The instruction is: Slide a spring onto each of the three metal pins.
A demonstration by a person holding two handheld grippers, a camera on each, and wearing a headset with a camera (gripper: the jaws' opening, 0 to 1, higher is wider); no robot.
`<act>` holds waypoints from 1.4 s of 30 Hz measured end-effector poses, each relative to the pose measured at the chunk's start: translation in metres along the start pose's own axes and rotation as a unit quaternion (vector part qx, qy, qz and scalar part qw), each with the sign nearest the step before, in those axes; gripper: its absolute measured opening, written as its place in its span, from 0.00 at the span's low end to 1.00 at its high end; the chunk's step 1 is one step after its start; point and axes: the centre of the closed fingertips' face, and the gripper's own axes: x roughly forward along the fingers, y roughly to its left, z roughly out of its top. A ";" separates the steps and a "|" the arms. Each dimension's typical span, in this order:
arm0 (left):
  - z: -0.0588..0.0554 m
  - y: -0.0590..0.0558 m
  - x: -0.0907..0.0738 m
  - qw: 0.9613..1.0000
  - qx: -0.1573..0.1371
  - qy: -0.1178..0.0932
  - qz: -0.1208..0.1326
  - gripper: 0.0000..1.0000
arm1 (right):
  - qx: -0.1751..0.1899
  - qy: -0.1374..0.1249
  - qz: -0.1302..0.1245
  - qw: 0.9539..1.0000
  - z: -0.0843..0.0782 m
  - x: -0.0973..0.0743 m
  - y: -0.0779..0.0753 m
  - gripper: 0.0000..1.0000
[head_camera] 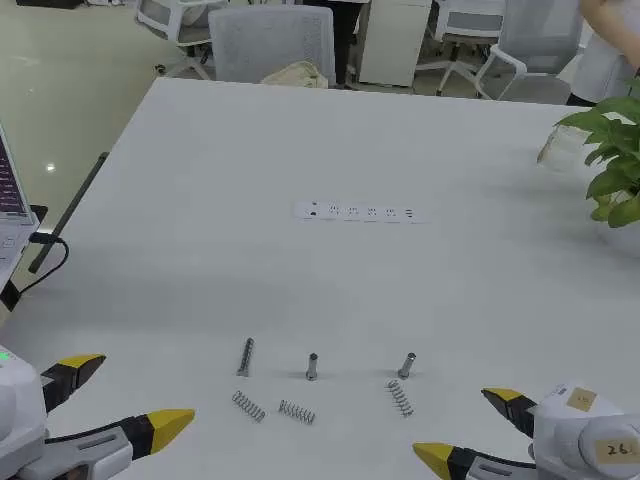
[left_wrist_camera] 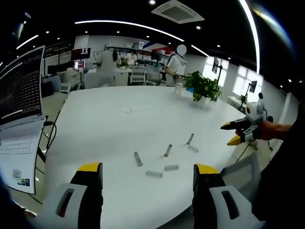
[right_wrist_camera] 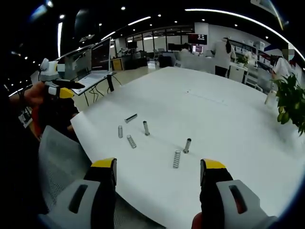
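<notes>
Three metal pins rest on the white table (head_camera: 300, 150) near its front edge: a left pin (head_camera: 245, 356) lying tilted, a middle pin (head_camera: 312, 366) and a right pin (head_camera: 406, 365), both upright. In front of them lie three loose springs: left spring (head_camera: 249, 405), middle spring (head_camera: 297, 411), right spring (head_camera: 400, 397). My left gripper (head_camera: 125, 395) is open at the lower left, short of the springs. My right gripper (head_camera: 470, 425) is open at the lower right, empty. The pins (left_wrist_camera: 167, 150) and springs (left_wrist_camera: 154, 174) lie ahead of the left gripper (left_wrist_camera: 147, 171). The right spring (right_wrist_camera: 177, 159) lies between the right gripper's (right_wrist_camera: 157, 168) jaws.
A power strip (head_camera: 360, 212) lies flat mid-table. A potted plant (head_camera: 615, 160) stands at the right edge, a laptop (head_camera: 8, 210) with a cable (head_camera: 45, 262) at the left edge. Office chairs (head_camera: 270, 45) line the far side. People stand in the background.
</notes>
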 end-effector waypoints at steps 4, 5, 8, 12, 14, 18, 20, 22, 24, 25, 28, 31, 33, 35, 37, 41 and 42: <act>-0.001 0.001 -0.002 1.000 -0.002 0.000 0.002 0.74 | 0.000 0.000 0.000 1.000 -0.001 0.000 0.000 0.70; -0.001 0.001 -0.002 1.000 -0.002 0.000 0.002 0.74 | 0.000 0.000 0.000 1.000 -0.001 0.000 0.000 0.70; -0.001 0.002 -0.002 1.000 -0.002 -0.001 0.002 0.74 | 0.001 0.000 0.000 1.000 -0.001 0.000 0.000 0.70; -0.001 0.000 -0.002 1.000 -0.001 -0.001 0.001 0.74 | 0.001 0.000 0.000 1.000 -0.002 -0.001 0.001 0.70; 0.000 -0.001 -0.001 1.000 0.001 -0.001 0.000 0.74 | 0.001 0.001 -0.001 1.000 -0.002 -0.001 0.001 0.70; 0.000 -0.002 0.000 1.000 0.001 -0.001 -0.001 0.74 | 0.001 0.000 -0.001 1.000 -0.002 -0.002 0.001 0.70; 0.000 -0.002 0.000 1.000 -0.001 -0.002 -0.002 0.74 | 0.002 0.000 -0.003 1.000 -0.003 -0.003 0.000 0.70; 0.000 -0.002 0.000 1.000 -0.004 -0.003 -0.003 0.74 | 0.004 0.000 -0.004 1.000 -0.004 -0.003 -0.001 0.70; -0.001 -0.001 0.000 1.000 -0.002 -0.002 -0.001 0.74 | 0.006 0.000 -0.006 1.000 -0.004 -0.004 -0.003 0.70; -0.001 -0.001 0.000 1.000 -0.001 -0.001 -0.001 0.74 | 0.006 0.000 -0.006 1.000 -0.004 -0.004 -0.003 0.70; -0.001 -0.001 -0.001 1.000 -0.002 -0.002 -0.003 0.74 | 0.007 0.000 -0.008 1.000 -0.005 -0.005 -0.004 0.70; -0.001 -0.001 0.000 1.000 -0.001 -0.001 -0.002 0.74 | 0.007 0.000 -0.008 1.000 -0.006 -0.005 -0.004 0.70; -0.001 -0.002 0.000 1.000 -0.001 0.000 -0.002 0.74 | 0.007 0.000 -0.008 1.000 -0.005 -0.005 -0.003 0.70; -0.001 -0.002 0.000 1.000 -0.002 -0.001 -0.003 0.74 | 0.007 -0.001 -0.008 1.000 -0.005 -0.005 -0.003 0.70; -0.001 -0.002 0.000 1.000 -0.001 -0.001 -0.003 0.74 | 0.008 0.000 -0.008 1.000 -0.006 -0.005 -0.003 0.70; -0.001 -0.002 0.000 1.000 0.000 0.000 -0.002 0.74 | 0.008 0.000 -0.008 1.000 -0.006 -0.005 -0.003 0.70; -0.002 -0.002 0.000 1.000 0.000 0.000 -0.002 0.74 | 0.007 0.000 -0.009 1.000 -0.006 -0.005 -0.003 0.70</act>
